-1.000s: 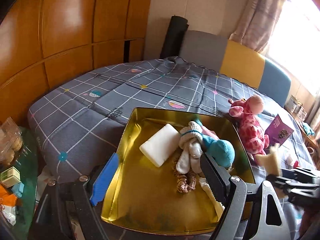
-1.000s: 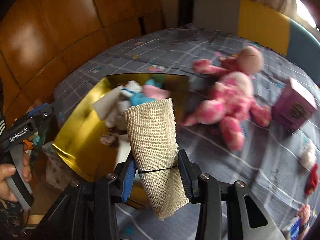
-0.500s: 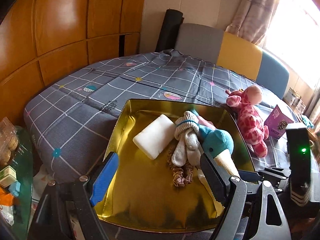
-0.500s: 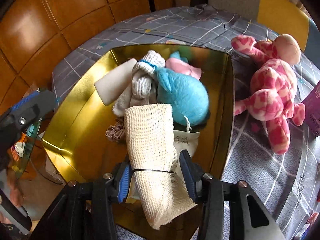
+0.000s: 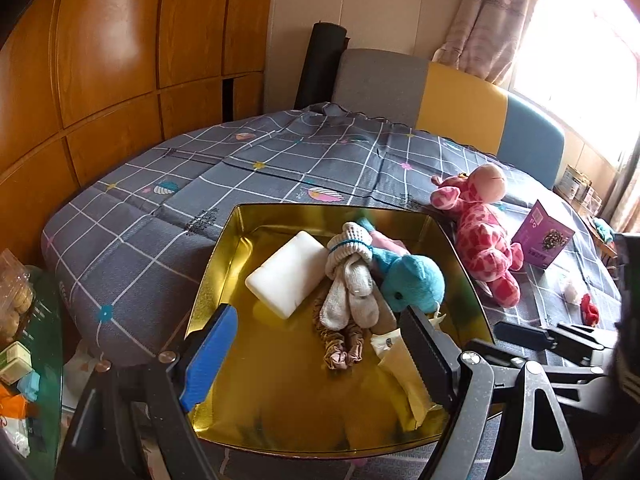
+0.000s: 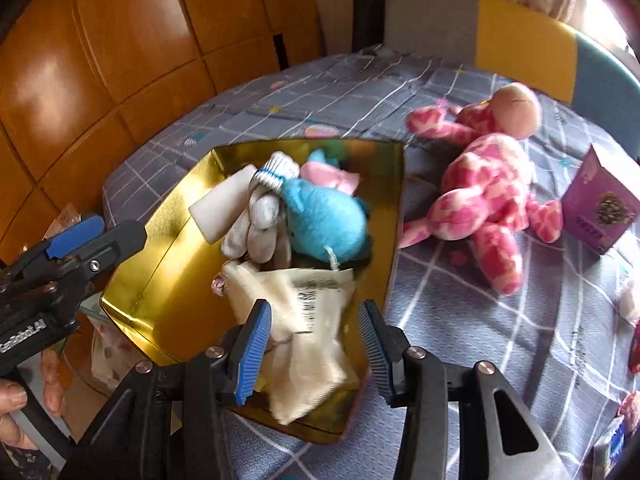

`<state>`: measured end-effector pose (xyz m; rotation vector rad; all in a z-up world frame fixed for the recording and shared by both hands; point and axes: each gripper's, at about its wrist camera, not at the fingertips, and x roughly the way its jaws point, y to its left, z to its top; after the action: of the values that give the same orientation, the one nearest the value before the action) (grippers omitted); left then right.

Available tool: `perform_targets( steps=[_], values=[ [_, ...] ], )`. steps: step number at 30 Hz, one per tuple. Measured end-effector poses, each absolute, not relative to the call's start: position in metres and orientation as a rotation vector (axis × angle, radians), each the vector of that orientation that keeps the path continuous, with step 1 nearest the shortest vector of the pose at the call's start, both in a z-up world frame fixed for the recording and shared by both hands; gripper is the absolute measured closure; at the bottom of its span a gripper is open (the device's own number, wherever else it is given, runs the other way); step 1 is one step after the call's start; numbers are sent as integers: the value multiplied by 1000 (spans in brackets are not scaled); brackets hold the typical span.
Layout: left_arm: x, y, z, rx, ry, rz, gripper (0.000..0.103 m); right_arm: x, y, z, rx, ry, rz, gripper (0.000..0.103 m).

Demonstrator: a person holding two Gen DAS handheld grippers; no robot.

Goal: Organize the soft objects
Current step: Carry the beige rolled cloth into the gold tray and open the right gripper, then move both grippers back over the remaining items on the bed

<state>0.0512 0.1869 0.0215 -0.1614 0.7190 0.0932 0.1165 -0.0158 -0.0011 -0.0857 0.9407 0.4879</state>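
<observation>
A gold tray (image 5: 224,252) (image 6: 160,240) lies on the bed. It holds a white foam block (image 5: 286,280), bundled socks (image 5: 350,280) (image 6: 260,216), a blue plush (image 5: 414,284) (image 6: 324,220), a brown scrunchie (image 5: 340,344) and a cream cloth roll (image 5: 404,372) (image 6: 304,332). My right gripper (image 6: 316,352) is open above the tray's near right corner, with the cloth roll lying loose below it. My left gripper (image 5: 320,356) is open and empty over the tray's near edge. A pink giraffe plush (image 5: 480,240) (image 6: 488,184) lies on the bed right of the tray.
A purple box (image 5: 544,240) (image 6: 600,208) stands right of the giraffe. Small white and red soft bits (image 5: 580,300) lie further right. A side table with snacks (image 5: 16,320) stands at the left. Wood panels and a padded headboard (image 5: 460,96) edge the bed.
My right gripper opened and let go of the cloth roll, which now lies in the tray's near right corner. The right gripper pulled back a little. The left gripper stayed open.
</observation>
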Motion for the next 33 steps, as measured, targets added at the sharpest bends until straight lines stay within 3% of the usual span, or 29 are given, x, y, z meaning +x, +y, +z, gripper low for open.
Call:
perform_targets(
  steps=[19, 33],
  values=[
    [47, 151, 29, -119, 717, 7, 19, 97, -108, 14, -45, 880, 287, 57],
    [53, 112, 37, -53, 729, -84, 20, 86, -227, 31, 69, 821, 42, 57]
  ],
)
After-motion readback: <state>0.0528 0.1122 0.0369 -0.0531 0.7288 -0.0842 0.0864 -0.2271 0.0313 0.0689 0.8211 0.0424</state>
